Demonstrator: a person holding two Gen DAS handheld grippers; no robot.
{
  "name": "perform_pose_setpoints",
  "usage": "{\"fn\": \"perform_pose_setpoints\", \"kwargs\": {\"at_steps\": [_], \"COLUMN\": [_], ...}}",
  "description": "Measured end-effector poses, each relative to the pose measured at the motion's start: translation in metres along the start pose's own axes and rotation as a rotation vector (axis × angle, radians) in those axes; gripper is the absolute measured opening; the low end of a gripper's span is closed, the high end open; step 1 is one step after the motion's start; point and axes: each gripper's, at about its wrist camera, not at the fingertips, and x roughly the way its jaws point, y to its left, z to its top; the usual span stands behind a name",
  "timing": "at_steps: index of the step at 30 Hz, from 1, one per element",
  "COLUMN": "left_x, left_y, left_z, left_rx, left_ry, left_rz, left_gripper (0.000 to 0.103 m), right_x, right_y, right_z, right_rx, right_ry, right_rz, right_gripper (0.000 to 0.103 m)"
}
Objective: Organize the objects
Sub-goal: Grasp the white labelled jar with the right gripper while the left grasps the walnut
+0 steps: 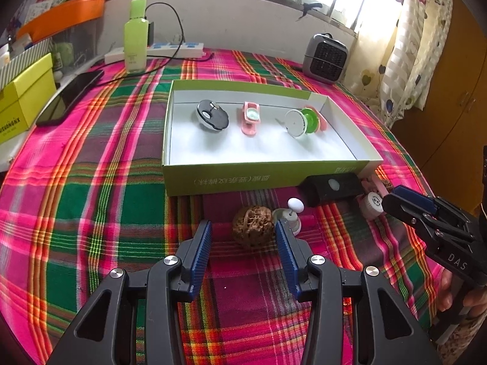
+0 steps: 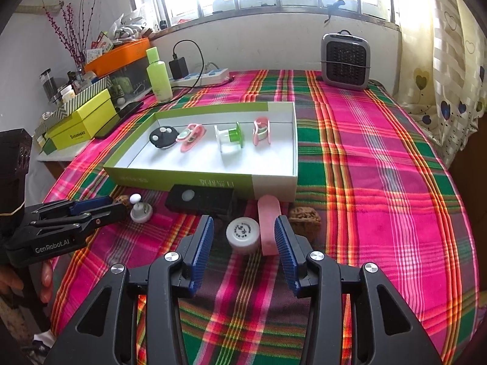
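A shallow green box (image 1: 231, 179) (image 2: 170, 179) on the plaid cloth holds a black-and-white round piece (image 1: 212, 115), a pink piece (image 1: 250, 118), a green-and-white spool (image 1: 303, 121) and another pink piece (image 2: 261, 132). In front of it lie a walnut (image 1: 252, 226), a small white knob toy (image 1: 291, 213), a black block (image 1: 331, 187), a white cap (image 2: 243, 234), a pink block (image 2: 269, 225) and a second walnut (image 2: 304, 220). My left gripper (image 1: 243, 237) is open around the first walnut. My right gripper (image 2: 243, 235) is open around the cap and pink block.
A green bottle (image 1: 136, 36), a power strip (image 1: 158, 50) and a phone (image 1: 70, 97) lie at the back left. A small grey heater (image 1: 325, 57) stands at the back right. Yellow boxes (image 1: 21, 100) sit off the left edge.
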Motion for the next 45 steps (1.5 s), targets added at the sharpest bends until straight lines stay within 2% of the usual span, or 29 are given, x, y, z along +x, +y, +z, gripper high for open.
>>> {"fn": "perform_pose_setpoints", "kwargs": {"at_steps": [20,30,45], "left_x": [0.007,0.007,0.010], "left_y": [0.003,0.003,0.004], "left_z": [0.002,0.003,0.007], "left_rx": [-0.007,-0.005,0.003], "left_ry": [-0.003,-0.005,-0.012], "left_rz": [-0.003,-0.003,0.006], "left_gripper": [0.042,0.042,0.042], "right_x": [0.003,0.016,0.033], "right_y": [0.008,0.005,0.004], "right_z": [-0.004,-0.004,0.001], "right_rx": [0.009,0.001,-0.023], "right_ry": [0.017,0.055,0.105], "right_rz": [0.085,0.005,-0.014], "right_gripper": [0.043,0.044,0.043]}}
